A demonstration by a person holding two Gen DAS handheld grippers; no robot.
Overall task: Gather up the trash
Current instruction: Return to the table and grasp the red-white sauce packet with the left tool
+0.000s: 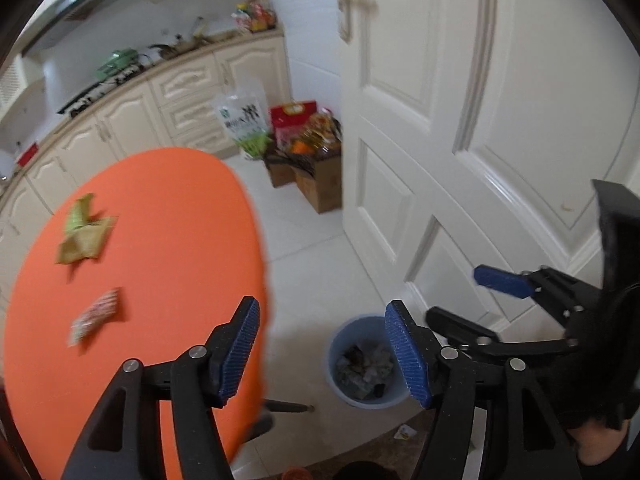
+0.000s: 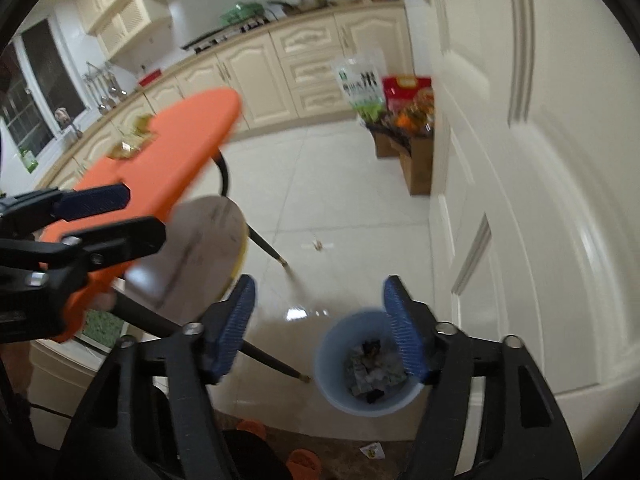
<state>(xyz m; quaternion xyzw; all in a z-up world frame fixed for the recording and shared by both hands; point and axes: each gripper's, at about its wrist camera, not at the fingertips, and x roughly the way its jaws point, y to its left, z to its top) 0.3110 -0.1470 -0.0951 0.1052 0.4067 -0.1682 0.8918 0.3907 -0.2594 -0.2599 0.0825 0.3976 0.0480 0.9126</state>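
Note:
A light blue waste bin (image 1: 335,344) stands on the white floor by the door, with crumpled wrappers inside it. My left gripper (image 1: 324,354) hangs above it, open and empty. My right gripper (image 2: 320,324) is also above the bin (image 2: 352,404), open with nothing between its fingers. Each gripper shows in the other's view: the right gripper (image 1: 480,304) at the right edge, the left gripper (image 2: 132,216) at the left edge. On the orange round table (image 1: 160,260) lie green wrappers (image 1: 86,232) and a red-and-white wrapper (image 1: 96,316).
A white panelled door (image 2: 520,200) rises right of the bin. A round stool (image 2: 200,248) stands beside the table. A small wrapper (image 2: 372,450) and a scrap (image 2: 318,245) lie on the floor. Cardboard boxes with groceries (image 2: 416,160) sit by the cabinets.

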